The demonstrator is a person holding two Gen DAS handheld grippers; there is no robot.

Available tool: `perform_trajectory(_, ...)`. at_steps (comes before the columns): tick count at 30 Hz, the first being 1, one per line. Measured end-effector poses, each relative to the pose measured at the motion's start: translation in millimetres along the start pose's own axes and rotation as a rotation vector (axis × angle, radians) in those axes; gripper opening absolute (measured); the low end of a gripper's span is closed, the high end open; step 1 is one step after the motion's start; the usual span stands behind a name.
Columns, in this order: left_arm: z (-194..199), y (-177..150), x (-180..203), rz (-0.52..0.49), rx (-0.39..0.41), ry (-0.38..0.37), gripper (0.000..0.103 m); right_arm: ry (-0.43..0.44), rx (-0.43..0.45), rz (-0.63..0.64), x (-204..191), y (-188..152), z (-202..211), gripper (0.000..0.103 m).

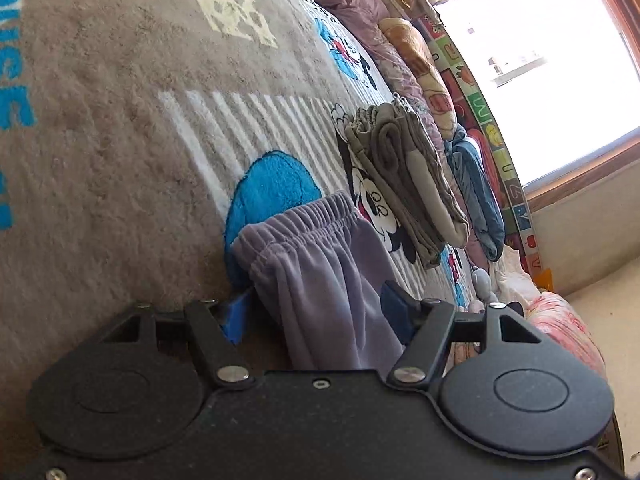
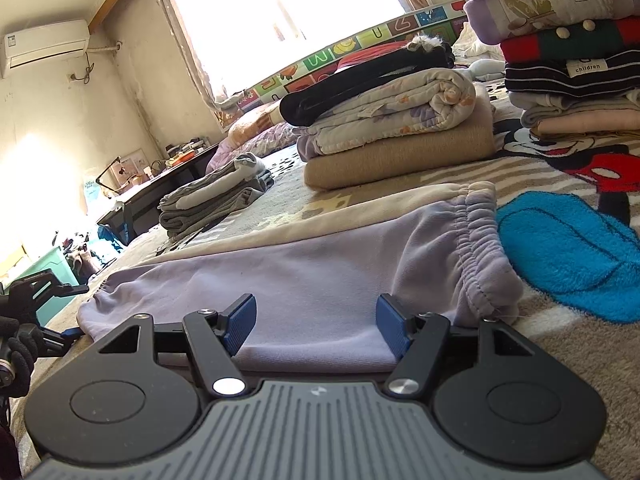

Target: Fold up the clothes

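On the bed blanket lies one pair of lilac trousers, flat, waistband to the right. In the right wrist view, the left gripper is at the far left, at the trouser end; its jaws stand apart with cloth between them. The right gripper has jaws wide open, the near folded edge between them. Beyond stand three stacks: grey clothes, blankets, a tall pile.

We see lilac trousers on a beige bedspread with white stripes, a bright blue patch and cartoon mice; grey folded clothes; blue pads on black grippers.
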State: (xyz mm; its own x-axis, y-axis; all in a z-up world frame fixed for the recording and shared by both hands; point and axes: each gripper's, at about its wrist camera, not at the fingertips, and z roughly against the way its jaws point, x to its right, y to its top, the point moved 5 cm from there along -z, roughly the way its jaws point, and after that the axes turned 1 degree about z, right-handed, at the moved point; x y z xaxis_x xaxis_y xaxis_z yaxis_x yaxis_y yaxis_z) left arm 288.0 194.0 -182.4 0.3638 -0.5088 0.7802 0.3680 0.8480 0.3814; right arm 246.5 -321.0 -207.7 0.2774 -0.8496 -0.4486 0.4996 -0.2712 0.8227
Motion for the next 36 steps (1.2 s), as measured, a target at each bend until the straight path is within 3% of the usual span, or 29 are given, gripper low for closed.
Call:
perform_trajectory(3, -7.2, -1.1, 5.1, -0.049, 0.017, -0.003, 0.064, 0.004, 0.002, -0.006, 0.9, 0.0, -0.2, 0.066)
perform_trajectory(5, -10.2, -3.4, 4.4, -0.076, 0.017, 0.003, 0.037, 0.006, 0.003, -0.009, 1.4, 0.0, 0.0, 0.066)
perform_trajectory(6, -13.2, -4.3, 1.0, -0.062, -0.001, -0.021, 0.018, 0.005, 0.003, -0.009, 1.3, 0.1, -0.1, 0.066)
perform_trajectory(7, -12.5, -3.4, -1.8, -0.030, -0.005, -0.064, 0.016, 0.005, 0.001, -0.010, 1.2, 0.2, 0.0, 0.066)
perform_trajectory(10, 4.4, 4.0, 5.4, 0.009, 0.037, -0.213, 0.015, 0.002, -0.004, -0.010, 0.8, 0.8, -0.3, 0.066)
perform_trajectory(12, 8.9, 6.5, 11.3, -0.004, 0.052, -0.255, 0.014, -0.003, -0.010, -0.007, 0.0, 1.4, -1.0, 0.066)
perform_trajectory(15, 5.9, 6.5, 7.0, 0.010, 0.046, -0.241, 0.014, -0.013, -0.024, 0.001, -2.4, 2.5, -2.3, 0.067)
perform_trajectory(17, 7.8, 8.1, 5.1, 0.016, 0.049, -0.242, 0.014, -0.023, -0.049, 0.022, -7.9, 4.0, -3.4, 0.073)
perform_trajectory(22, 25.5, 26.0, -1.0, 0.025, 0.107, -0.249, 0.013, -0.073, -0.107, 0.099, -30.3, 8.4, 2.1, 0.074)
perform_trajectory(24, 32.3, 37.6, -10.9, 0.041, 0.132, -0.228, 0.013, -0.064, -0.075, 0.079, -32.8, 13.0, 10.8, 0.074)
perform_trajectory(28, 29.2, 42.3, -18.1, 0.000, 0.110, -0.149, 0.013, -0.033, -0.029, 0.006, -26.1, 22.7, 20.9, 0.074)
perform_trajectory(31, 26.6, 38.5, -12.8, -0.040, 0.118, -0.128, 0.013, -0.014, -0.021, -0.011, -17.8, 25.6, 19.9, 0.066)
perform_trajectory(36, 32.5, 32.5, 8.4, -0.146, 0.152, -0.166, 0.013, 0.089, 0.083, -0.193, 6.2, 20.3, 38.1, 0.066)
